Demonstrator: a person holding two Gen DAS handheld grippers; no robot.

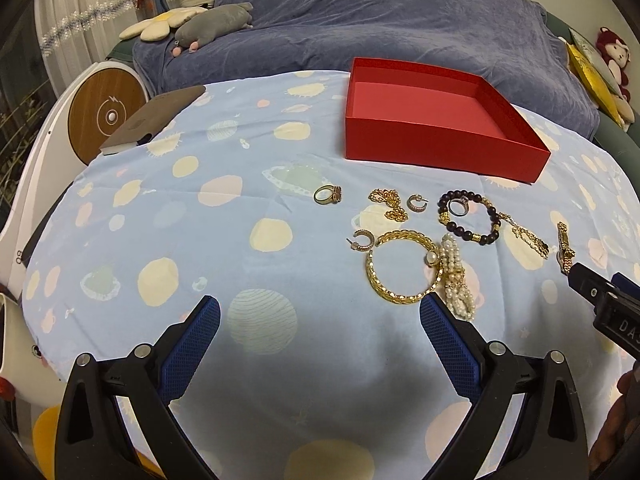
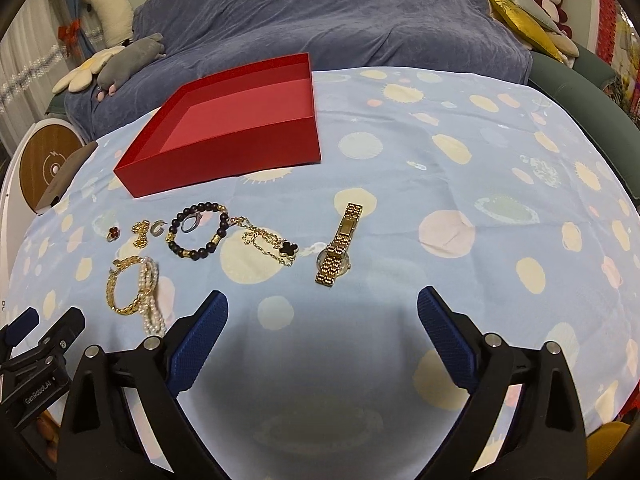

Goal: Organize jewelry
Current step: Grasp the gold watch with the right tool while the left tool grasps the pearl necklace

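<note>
Step in hand: approach. Both tools hang over the near part of the tabletop; no piece has been lifted, judging by the bare box floor.
Left tool (image 1: 320, 316): jaws wide apart, nothing between them. Its right pad tip stands just beside the pearl piece and the gold bangle.
Right tool (image 2: 322, 312): jaws wide apart and holding nothing. The watch lies just beyond the gap.
Container: the open, shallow red cardboard box (image 2: 224, 164) stands at the far side of the cloth, apart from every piece, with nothing visible inside.
Surface: the tabletop under a light blue cloth printed with pale dots (image 2: 460, 184).
Jewelry, near group: the wide gold mesh bangle (image 1: 400, 268) touches the coiled white pearl strand bracelet (image 1: 456, 280); a small gold hoop earring (image 1: 362, 240) lies just beside them.
Jewelry, far row: gold ring with a dark stone (image 1: 328, 195), gold chain cluster (image 1: 390, 204), second hoop earring (image 1: 416, 203), dark beaded bracelet with gold spacers (image 2: 200, 232) enclosing a silver ring (image 2: 191, 222).
Jewelry, right side: fine gold chain with a black clover pendant (image 2: 276, 246), and the gold link-band wristwatch (image 2: 338, 246).
Next move, right: descend over the watch band with the pads either side of it, then close.
Next move, left: choose the bangle or the pearls; they overlap, so grip one clear edge only.
Risk: judged, thin chains may slip from the pads or snag on neighbouring pieces.
</note>
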